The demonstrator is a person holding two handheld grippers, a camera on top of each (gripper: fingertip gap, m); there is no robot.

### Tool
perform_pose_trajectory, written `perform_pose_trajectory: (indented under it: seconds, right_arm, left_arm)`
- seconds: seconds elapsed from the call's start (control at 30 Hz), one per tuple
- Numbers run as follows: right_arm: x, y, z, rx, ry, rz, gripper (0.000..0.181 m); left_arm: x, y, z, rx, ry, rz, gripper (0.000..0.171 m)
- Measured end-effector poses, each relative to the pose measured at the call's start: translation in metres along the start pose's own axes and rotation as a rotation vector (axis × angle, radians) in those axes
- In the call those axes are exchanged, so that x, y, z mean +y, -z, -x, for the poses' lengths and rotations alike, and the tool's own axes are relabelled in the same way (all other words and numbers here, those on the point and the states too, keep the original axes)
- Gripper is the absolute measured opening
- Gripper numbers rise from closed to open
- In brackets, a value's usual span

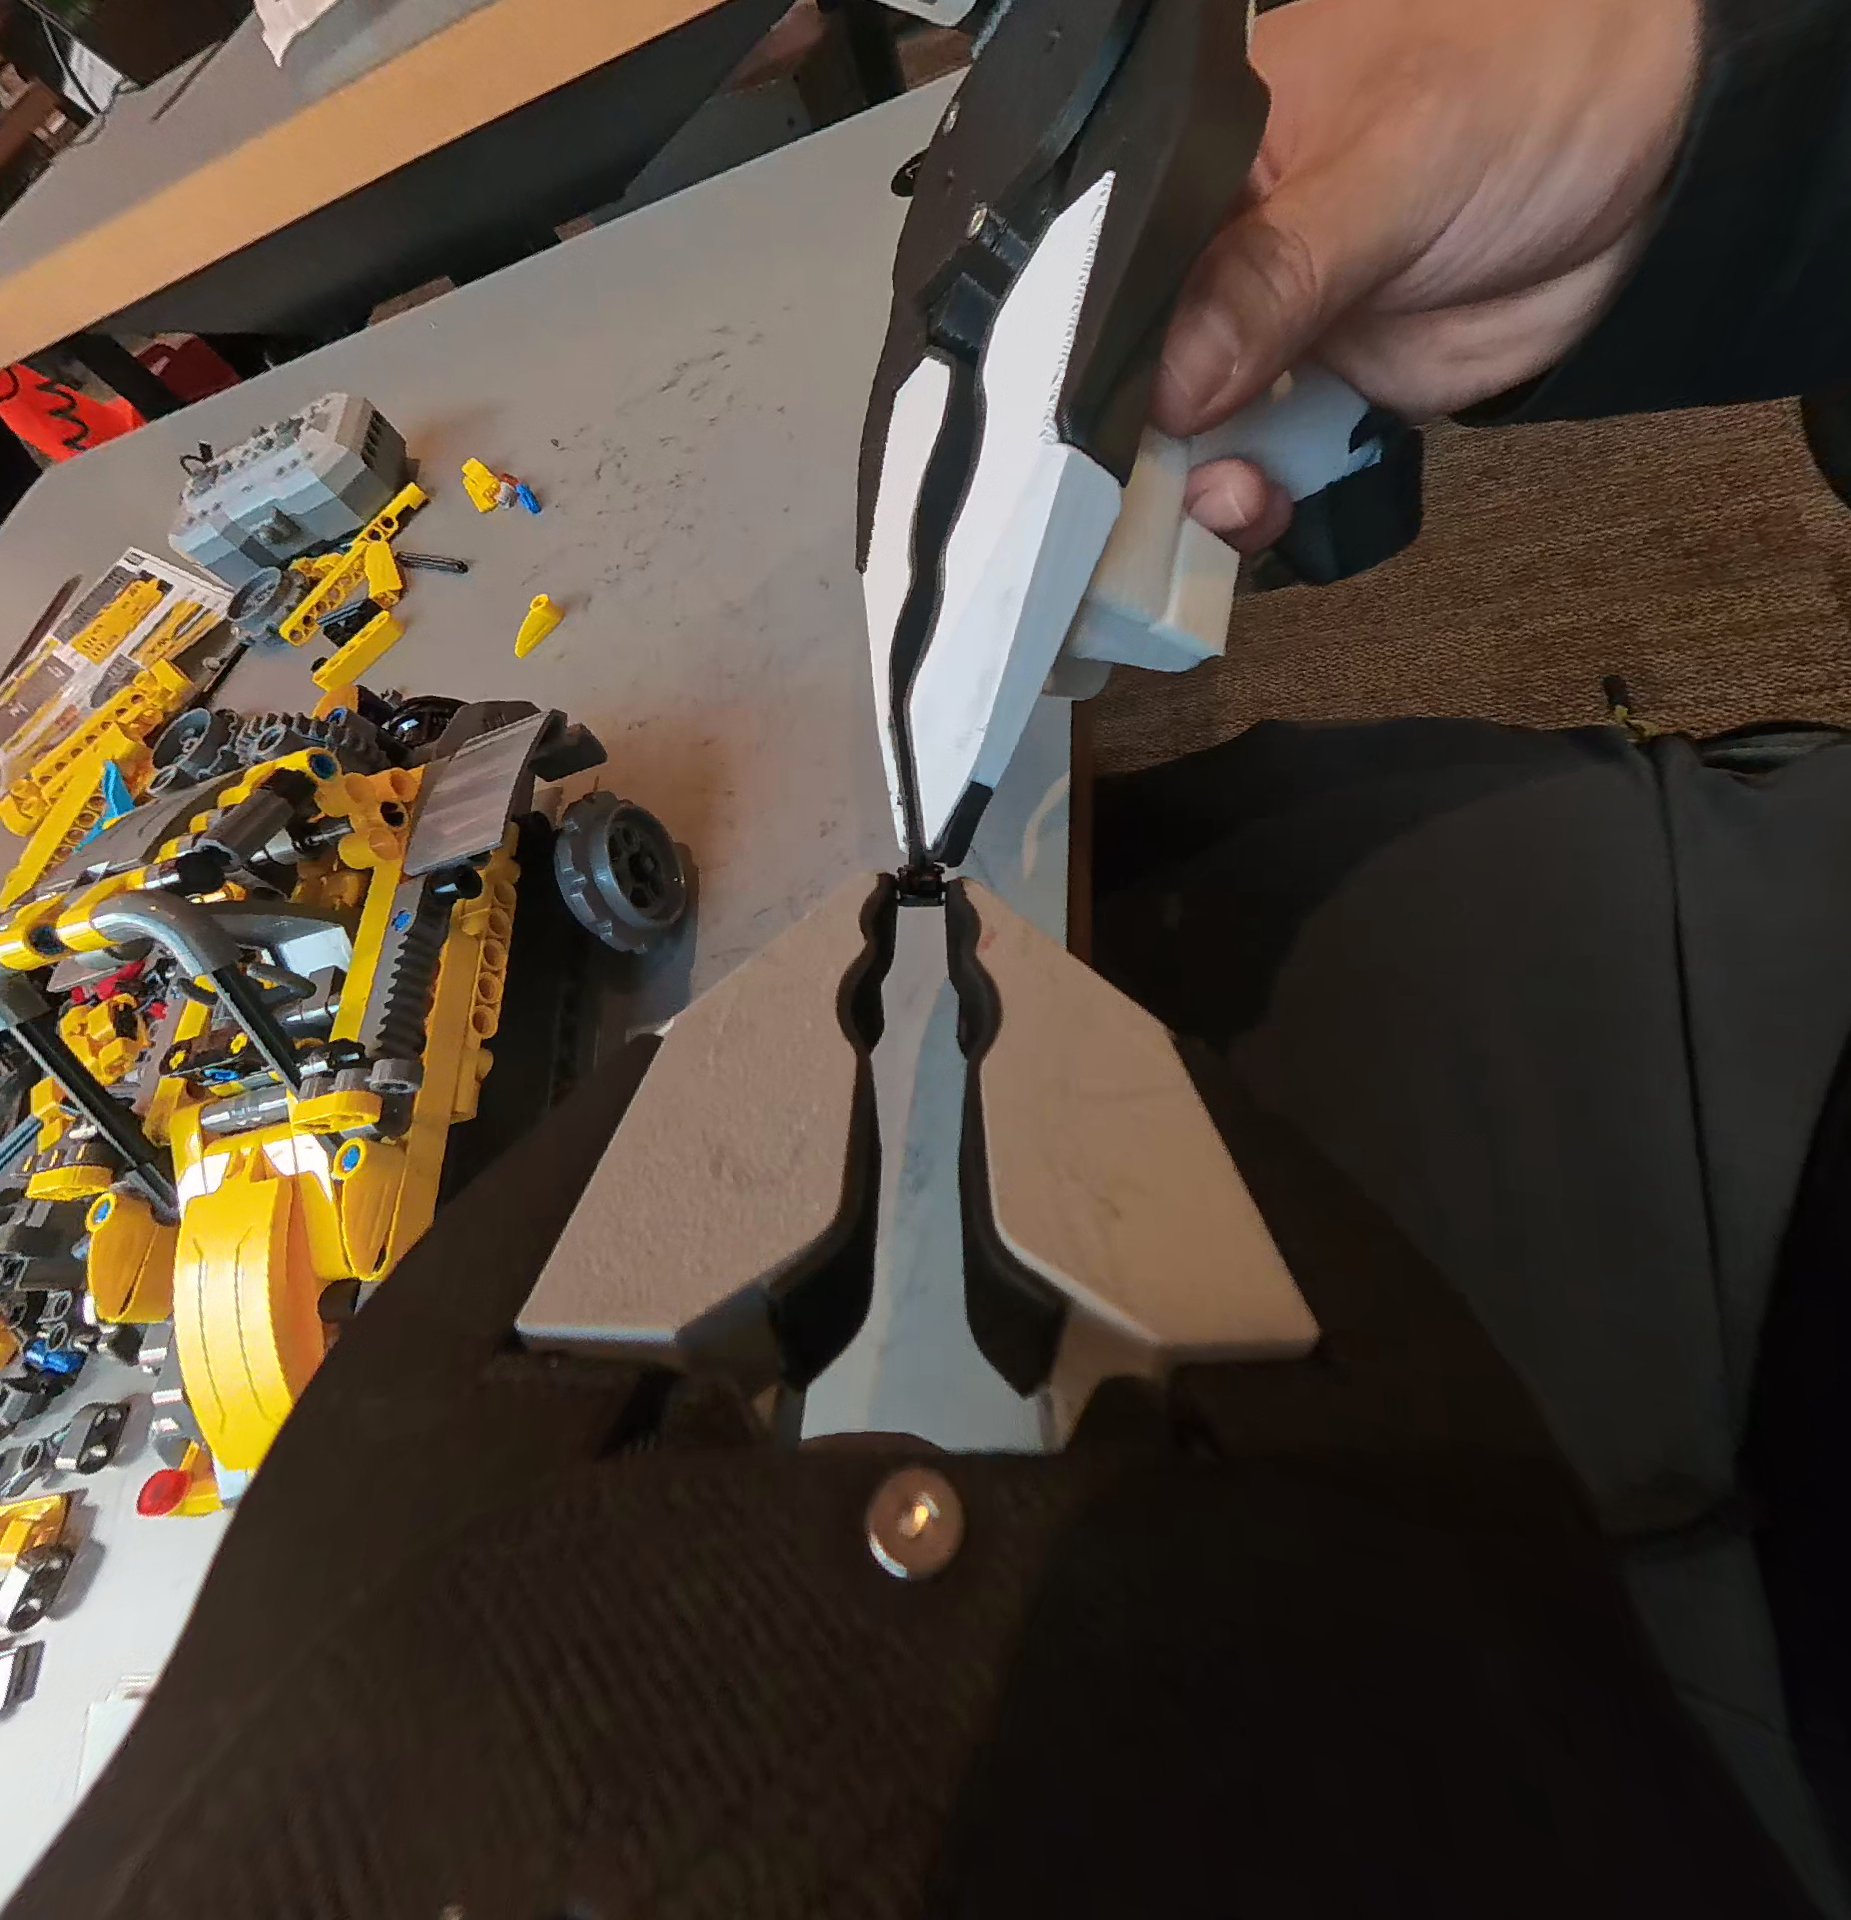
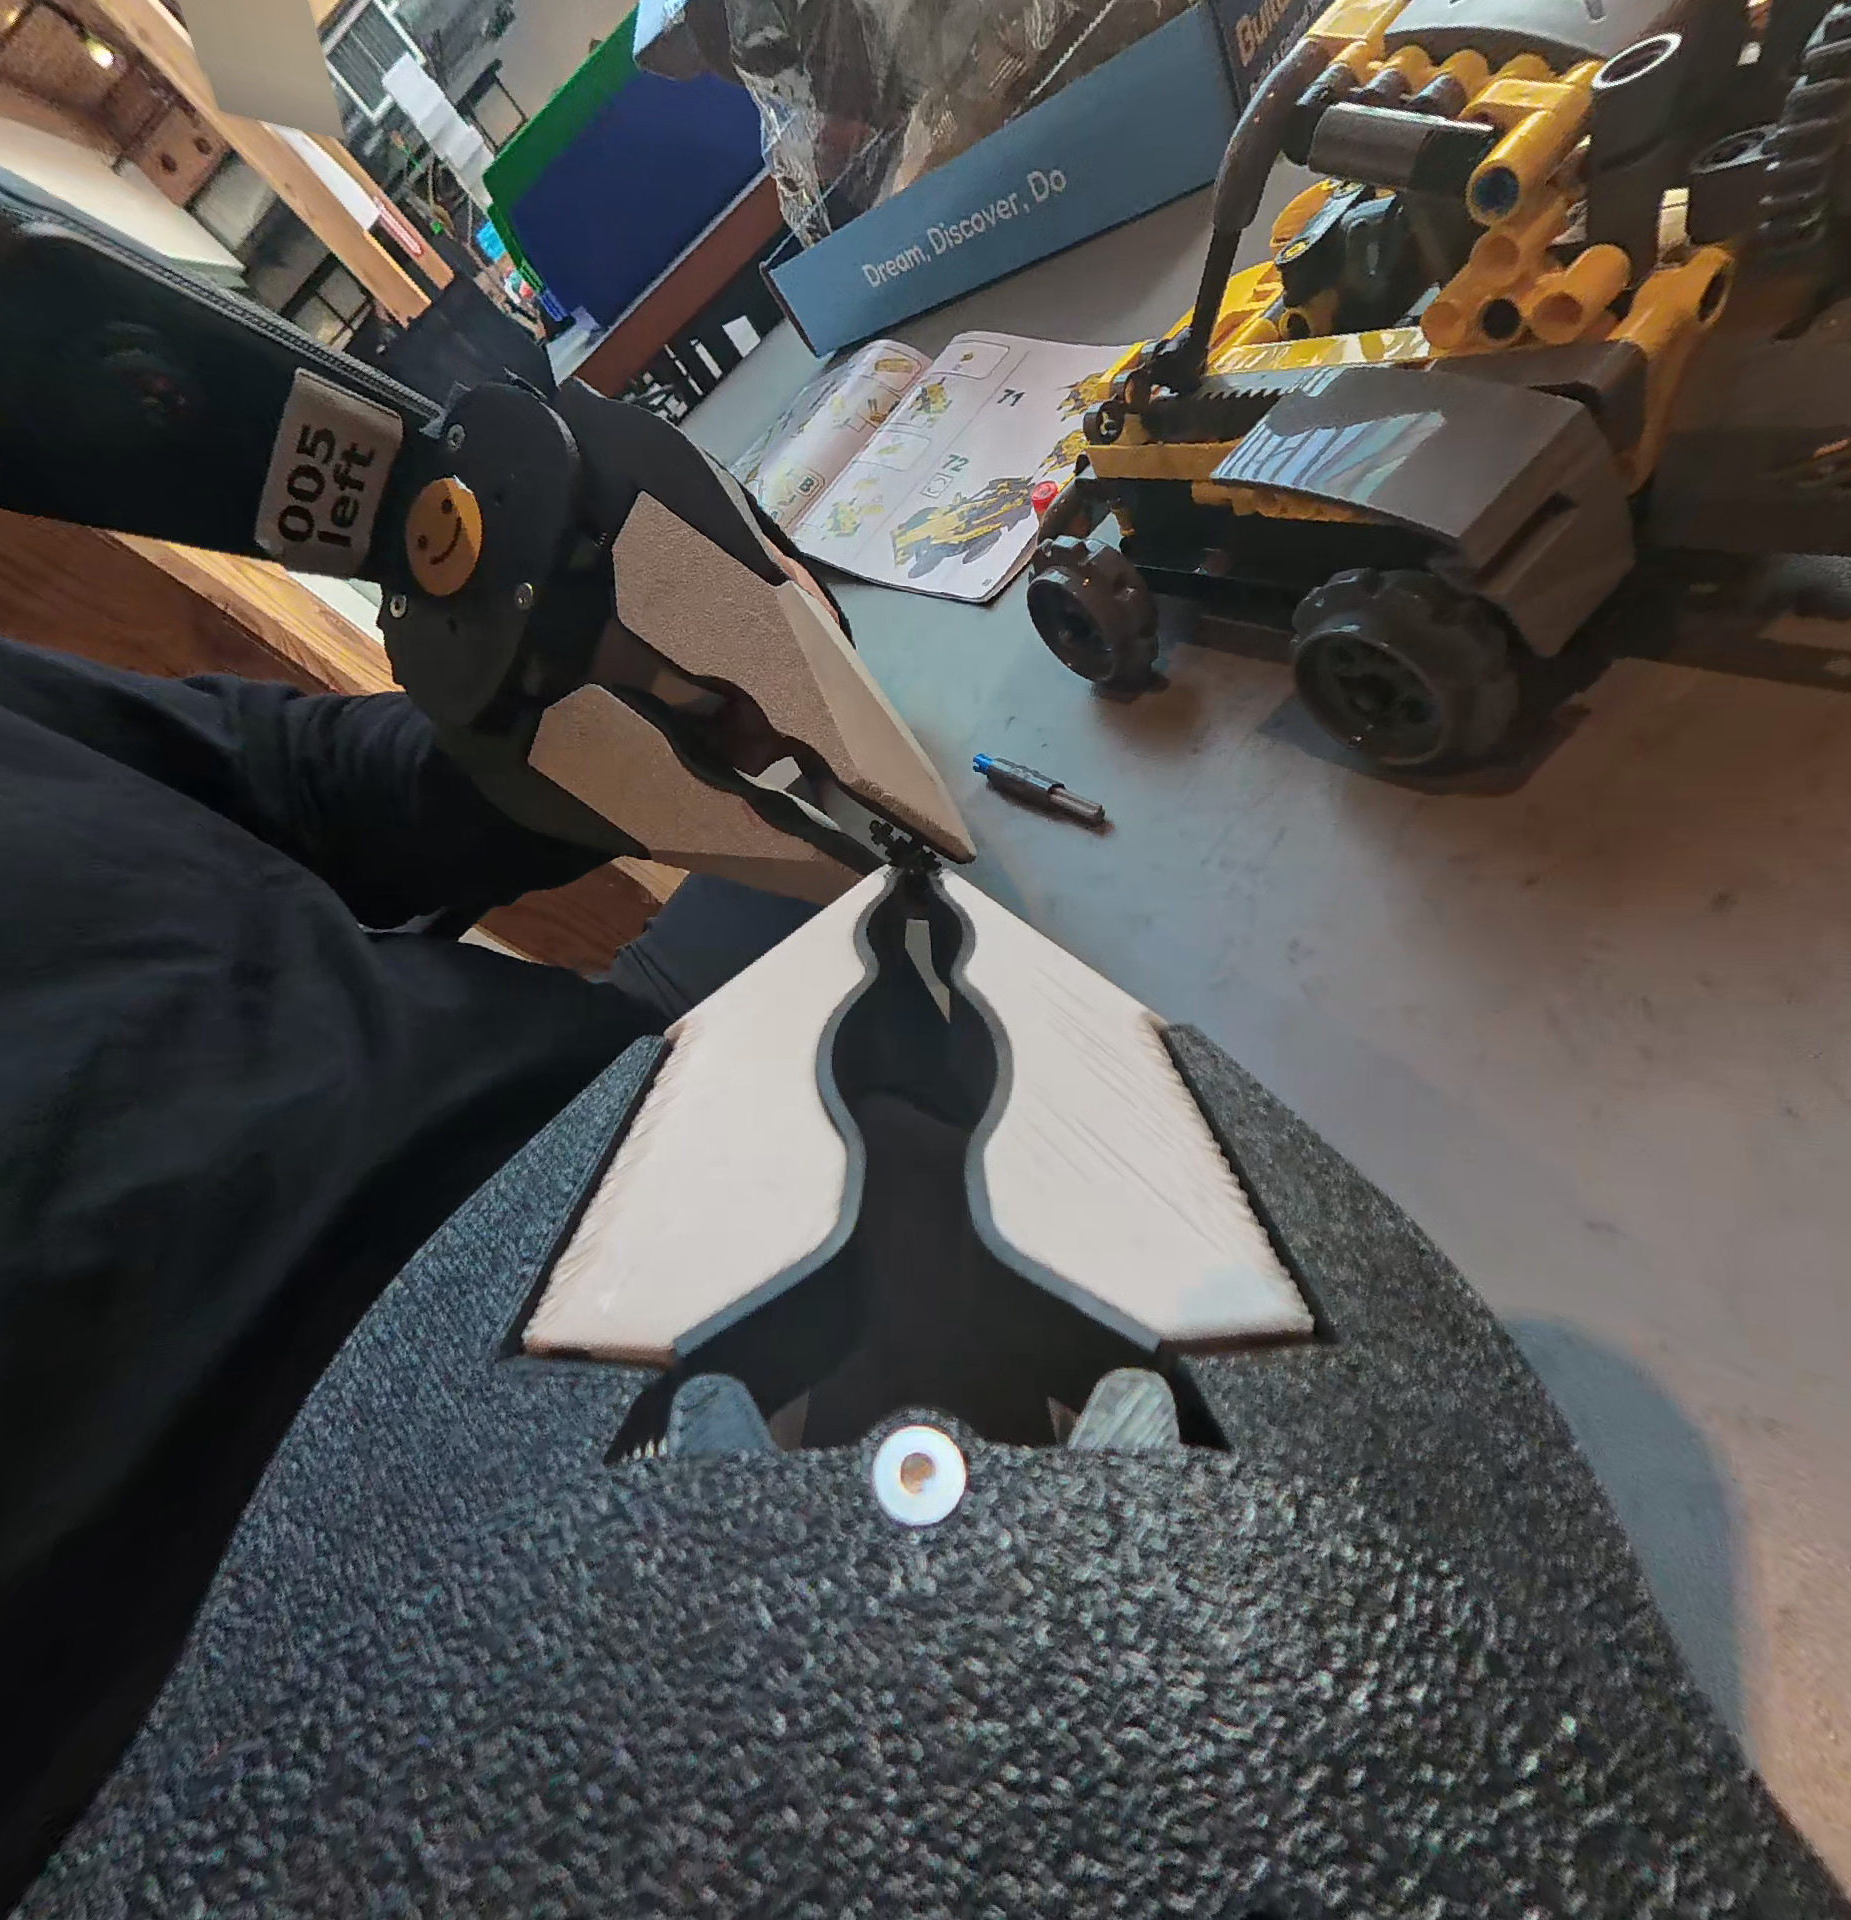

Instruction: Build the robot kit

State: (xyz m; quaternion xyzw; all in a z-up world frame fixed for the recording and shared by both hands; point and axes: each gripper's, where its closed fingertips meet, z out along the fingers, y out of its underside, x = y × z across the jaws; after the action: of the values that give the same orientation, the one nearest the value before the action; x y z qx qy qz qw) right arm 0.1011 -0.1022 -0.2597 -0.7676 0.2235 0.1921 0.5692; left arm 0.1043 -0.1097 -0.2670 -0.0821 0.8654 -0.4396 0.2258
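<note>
Both the left claw [image 1: 919,891] and right claw [image 2: 905,883] pinch one tiny black connector piece [image 1: 919,883] tip to tip above the worktop [image 1: 692,436] edge, so any slip or twist could likely drop it onto the person's lap.

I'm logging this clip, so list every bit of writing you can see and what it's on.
I won't quote writing; this is where it stands.
Grey tag on the left gripper: dark print.
Blue box: white lettering along its side.
Open instruction booklet: printed page numbers.
Booklet in the left wrist view: too small to read.
</note>
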Motion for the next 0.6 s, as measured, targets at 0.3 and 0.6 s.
perform_pose_trajectory:
  seconds: [0.3, 0.6]
  right_arm:
    - [0.000, -0.001, -0.004, 0.019, 0.002, -0.004, 0.001]
    - [-0.008, 0.018, -0.026, 0.201, 0.142, 0.065, 0.000]
  left_arm:
    - [0.004, 0.000, 0.003, -0.007, 0.019, 0.015, 0.004]
    - [0.024, -0.006, 0.000, 0.057, 0.045, 0.137, 0.005]
